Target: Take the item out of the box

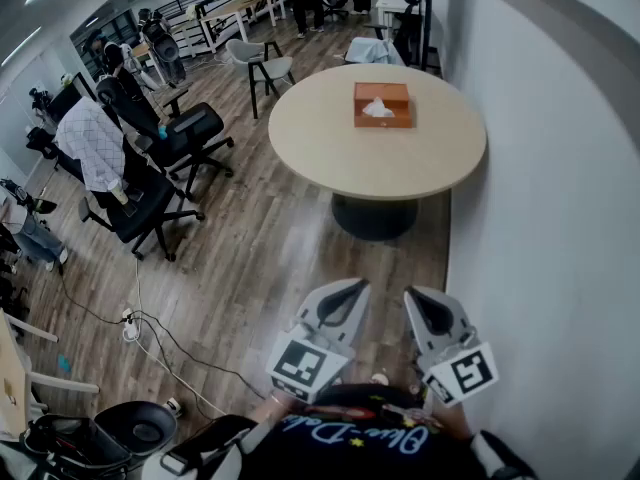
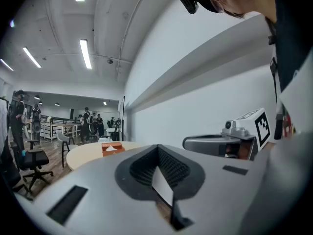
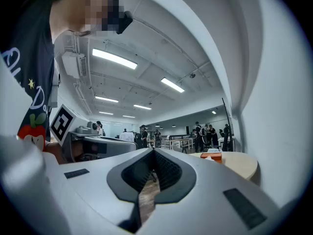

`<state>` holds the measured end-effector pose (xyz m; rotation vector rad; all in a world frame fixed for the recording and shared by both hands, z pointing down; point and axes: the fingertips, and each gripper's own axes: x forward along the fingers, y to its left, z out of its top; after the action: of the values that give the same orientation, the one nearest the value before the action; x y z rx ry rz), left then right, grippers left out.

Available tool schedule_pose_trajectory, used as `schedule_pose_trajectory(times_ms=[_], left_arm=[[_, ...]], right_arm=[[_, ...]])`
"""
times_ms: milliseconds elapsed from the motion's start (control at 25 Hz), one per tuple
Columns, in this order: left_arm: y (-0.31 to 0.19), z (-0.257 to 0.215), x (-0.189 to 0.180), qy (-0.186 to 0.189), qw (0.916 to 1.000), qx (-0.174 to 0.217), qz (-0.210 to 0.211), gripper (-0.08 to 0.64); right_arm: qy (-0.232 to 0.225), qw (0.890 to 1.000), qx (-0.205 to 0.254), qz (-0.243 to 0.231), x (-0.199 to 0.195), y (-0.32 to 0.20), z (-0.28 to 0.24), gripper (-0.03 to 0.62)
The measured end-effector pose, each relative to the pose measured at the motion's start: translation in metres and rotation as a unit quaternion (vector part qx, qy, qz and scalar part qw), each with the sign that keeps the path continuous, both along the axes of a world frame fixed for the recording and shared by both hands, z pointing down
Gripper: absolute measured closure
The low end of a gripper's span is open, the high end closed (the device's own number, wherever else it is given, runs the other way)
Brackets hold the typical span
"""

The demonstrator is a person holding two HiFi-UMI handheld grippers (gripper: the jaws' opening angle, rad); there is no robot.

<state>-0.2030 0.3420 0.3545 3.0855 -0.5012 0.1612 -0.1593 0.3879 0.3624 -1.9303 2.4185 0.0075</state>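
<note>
The box (image 1: pixel 381 105), an orange-brown open-topped one with a white tissue (image 1: pixel 377 109) poking out of it, sits on the far half of a round worktop (image 1: pixel 330 143) that stands against a white wall (image 1: pixel 560 218). Nothing is touching it.

Both tools are well apart from the worktop, held low and close to the person's body above the wooden floor (image 1: pixel 260 258). The left hand-held gripper (image 1: pixel 338 303) has its jaws brought together, with only a thin slit between the ribbed pads, and it holds nothing. The right hand-held gripper (image 1: pixel 430 310) is just beside it, its jaws likewise closed to a narrow gap and empty.

In the left gripper view, the left hand-held gripper (image 2: pixel 159 170) points toward the worktop, where the box (image 2: pixel 112 148) shows small in the distance. In the right gripper view, the right hand-held gripper (image 3: pixel 152 173) has the box (image 3: pixel 213 156) off to its right.

Black office chairs (image 1: pixel 190 133) stand to the left of the worktop.
</note>
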Motion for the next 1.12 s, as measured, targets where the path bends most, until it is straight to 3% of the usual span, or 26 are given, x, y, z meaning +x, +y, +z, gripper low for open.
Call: schedule_pose_trajectory(times_ms=[560,840,1120], left_arm=[[0.006,-0.005,0.039,0.004,0.9998,0.017,-0.005,0.575],[0.020,0.007,0.054,0.000,0.9999,0.000,-0.011,0.575],[0.006,0.017,0.084,-0.008,0.9999,-0.001,0.012,0.575]], right_arm=[[-0.002,1.000,0.020,-0.015,0.037,0.004,-0.009,0.595],[-0.012,1.000,0.018,-0.021,0.053,0.014,-0.003,0.595],[-0.016,1.000,0.001,-0.001,0.081,0.005,0.012,0.595]])
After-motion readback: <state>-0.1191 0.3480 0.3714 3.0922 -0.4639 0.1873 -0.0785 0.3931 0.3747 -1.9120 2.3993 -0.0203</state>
